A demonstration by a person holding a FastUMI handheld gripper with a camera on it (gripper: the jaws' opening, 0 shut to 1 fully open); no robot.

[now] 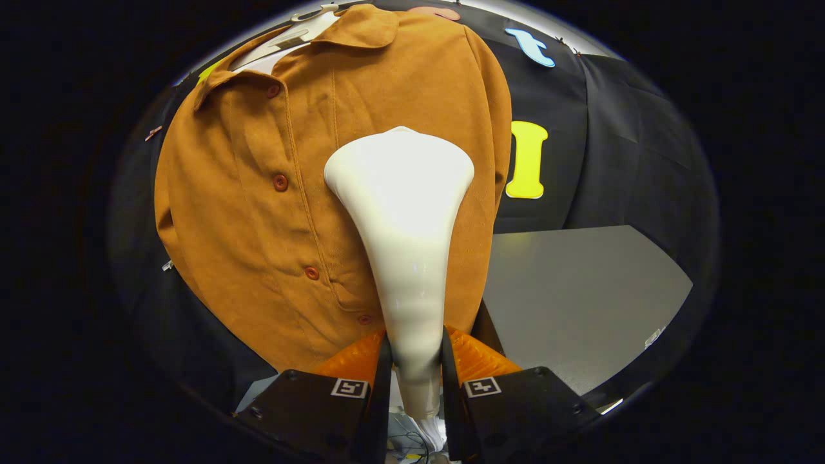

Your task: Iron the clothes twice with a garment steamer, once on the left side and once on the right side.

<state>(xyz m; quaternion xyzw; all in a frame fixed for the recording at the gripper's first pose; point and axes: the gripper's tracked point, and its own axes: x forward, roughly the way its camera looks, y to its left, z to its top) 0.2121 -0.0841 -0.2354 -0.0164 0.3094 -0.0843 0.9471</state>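
A brown button-front shirt hangs on a white hanger against the booth wall, far ahead of the fingers, with a grey table lower right. Its soft cloth will likely give under pressure and sway on the hanger. The white garment steamer rises before the shirt's right half, its wide head near or against the cloth; contact cannot be told. The gripper has its 2 fingers clamped on the steamer's narrow handle, a smooth, stiff, probably slippery shell best held there.
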